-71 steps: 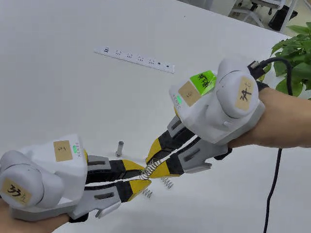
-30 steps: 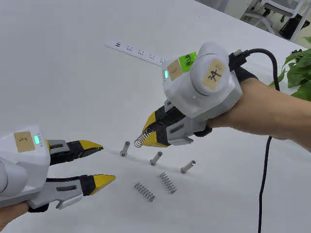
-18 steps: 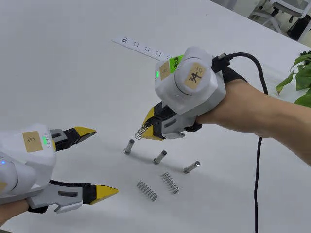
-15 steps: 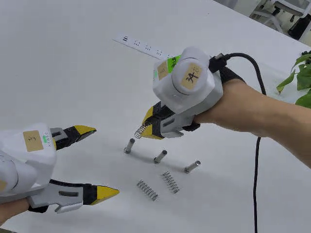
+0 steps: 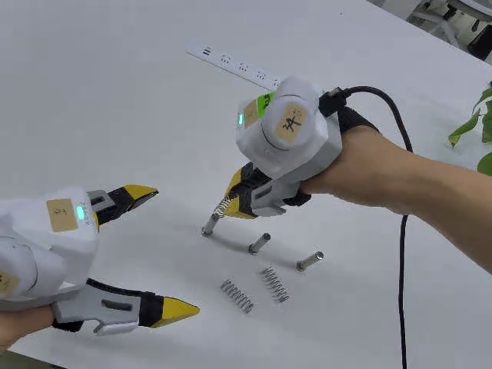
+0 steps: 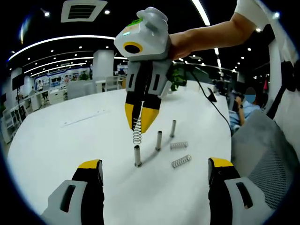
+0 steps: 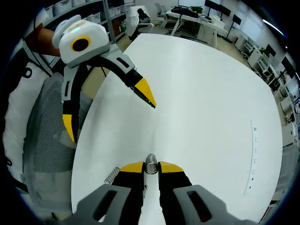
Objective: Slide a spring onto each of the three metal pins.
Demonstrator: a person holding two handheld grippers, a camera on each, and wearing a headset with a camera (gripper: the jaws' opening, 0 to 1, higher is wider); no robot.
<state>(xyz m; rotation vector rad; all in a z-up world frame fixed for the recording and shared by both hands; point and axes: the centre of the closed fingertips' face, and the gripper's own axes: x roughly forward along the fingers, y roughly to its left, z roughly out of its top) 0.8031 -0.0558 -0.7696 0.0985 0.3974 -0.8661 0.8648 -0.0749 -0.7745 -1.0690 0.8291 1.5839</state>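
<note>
While my right gripper (image 5: 234, 206) pinches a spring (image 5: 222, 207) directly over the end pin (image 5: 209, 225), I note my left gripper (image 5: 175, 250) gaping wide, holding nothing.

Head view looks down on the pins (image 5: 259, 243). Left gripper view shares them, low and near; right gripper view sits above

Left gripper (image 5: 175, 250), right gripper (image 5: 231, 206): white rounded shells w/ tan labels, grn LEDs, blk fingers (image 5: 150, 307), yellow tips, blk cable (image 5: 400, 254)
</note>
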